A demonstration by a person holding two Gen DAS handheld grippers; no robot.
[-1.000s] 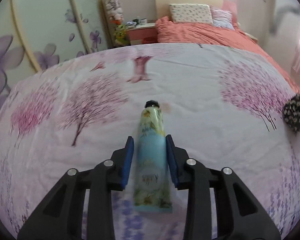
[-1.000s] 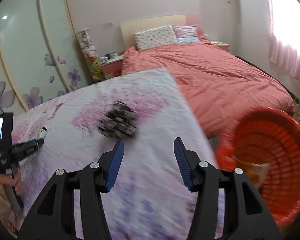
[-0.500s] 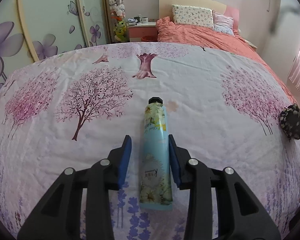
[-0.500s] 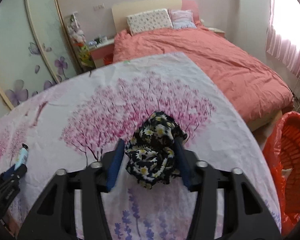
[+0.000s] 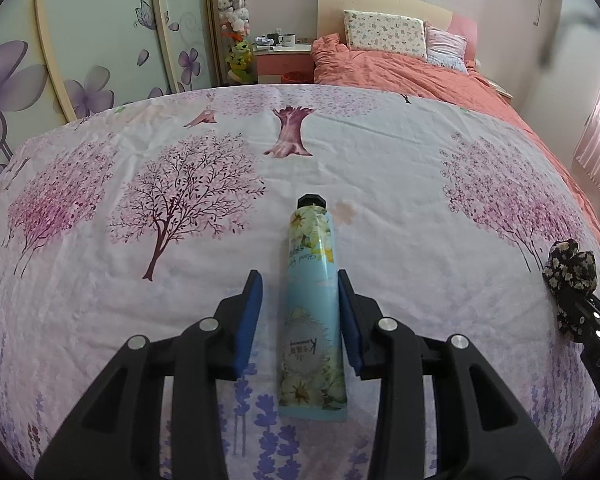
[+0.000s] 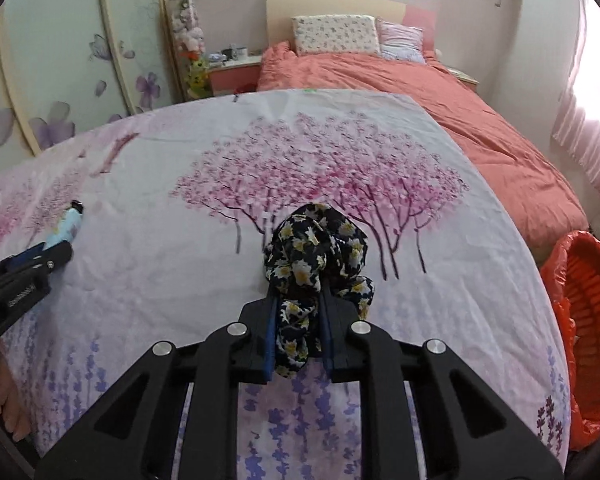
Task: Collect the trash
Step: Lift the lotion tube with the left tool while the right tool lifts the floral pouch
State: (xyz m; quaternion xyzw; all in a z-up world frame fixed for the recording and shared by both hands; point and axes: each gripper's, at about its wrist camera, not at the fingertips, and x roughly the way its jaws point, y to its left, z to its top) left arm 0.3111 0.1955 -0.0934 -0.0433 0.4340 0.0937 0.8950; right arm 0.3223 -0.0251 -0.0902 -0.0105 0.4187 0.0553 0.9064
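A light blue floral tube (image 5: 311, 312) with a black cap lies on the tree-print cloth (image 5: 180, 160), cap pointing away. My left gripper (image 5: 299, 316) is open around it, a blue pad on each side with small gaps. The tube also shows in the right wrist view (image 6: 66, 228). My right gripper (image 6: 298, 330) is shut on a black floral scrunchie (image 6: 316, 256), which bunches up in front of the pads. The scrunchie also shows at the right edge of the left wrist view (image 5: 571, 276).
An orange basket (image 6: 592, 320) lined with an orange bag stands on the floor past the cloth's right edge. A bed with a coral cover (image 6: 440, 92) lies behind. A wardrobe (image 5: 80, 40) and a nightstand (image 5: 284, 60) stand at the back left.
My right gripper swung from the basket to the scrunchie and closed on it. My left gripper, shut on the tube a second ago, has opened; the tube lies on the cloth.
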